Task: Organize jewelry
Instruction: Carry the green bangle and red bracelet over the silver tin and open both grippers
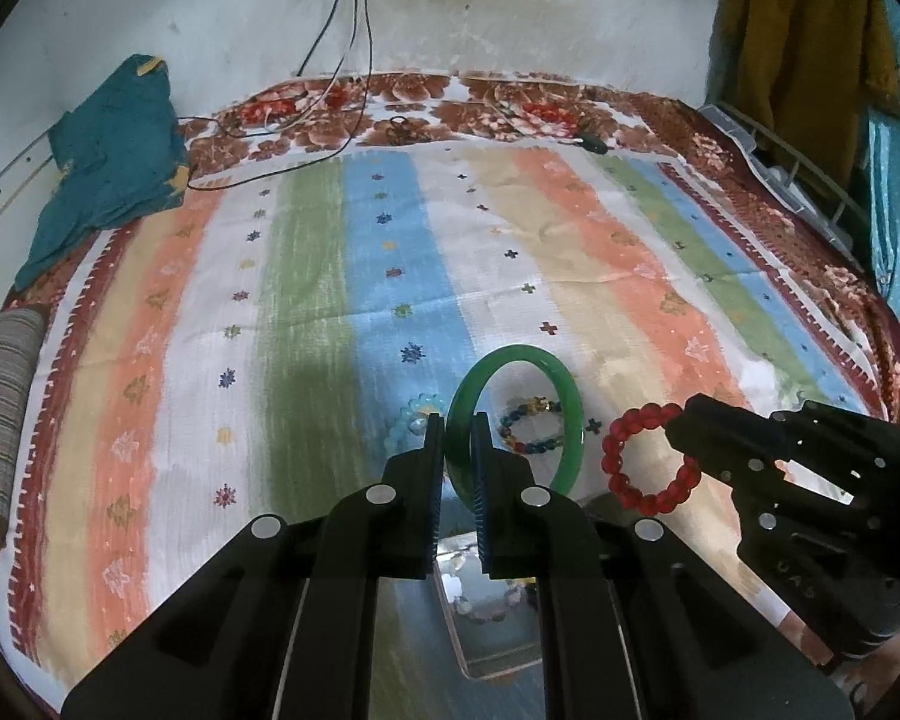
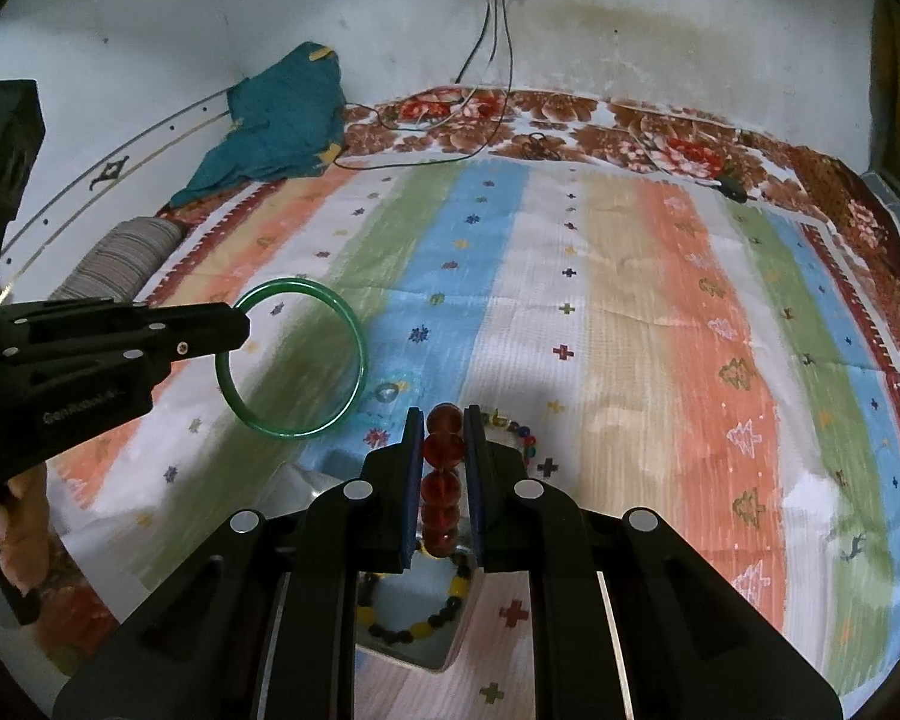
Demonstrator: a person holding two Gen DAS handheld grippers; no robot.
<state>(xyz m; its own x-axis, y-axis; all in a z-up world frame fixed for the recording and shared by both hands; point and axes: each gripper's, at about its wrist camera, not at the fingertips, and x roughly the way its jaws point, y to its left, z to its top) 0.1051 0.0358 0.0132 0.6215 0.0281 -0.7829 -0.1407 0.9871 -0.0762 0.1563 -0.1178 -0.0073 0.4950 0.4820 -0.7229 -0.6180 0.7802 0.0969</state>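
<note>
My left gripper (image 1: 456,438) is shut on a green jade bangle (image 1: 561,402) and holds it upright above the striped bedspread; the bangle also shows in the right wrist view (image 2: 354,336). My right gripper (image 2: 444,438) is shut on a red bead bracelet (image 2: 441,480), which hangs as a ring in the left wrist view (image 1: 618,450). A multicoloured bead bracelet (image 1: 525,429) and a pale blue bead bracelet (image 1: 411,420) lie on the bedspread beyond the bangle. A clear box (image 1: 492,618) with bracelets inside sits below both grippers; a yellow-and-black bead bracelet (image 2: 420,618) lies in it.
The striped bedspread (image 1: 390,252) covers the bed. A teal cloth (image 1: 108,162) and a striped roll (image 1: 0,414) lie at the left. Cables (image 1: 330,60) run from a wall socket onto the bed's far edge. Hanging clothes (image 1: 810,42) and a rack are at the right.
</note>
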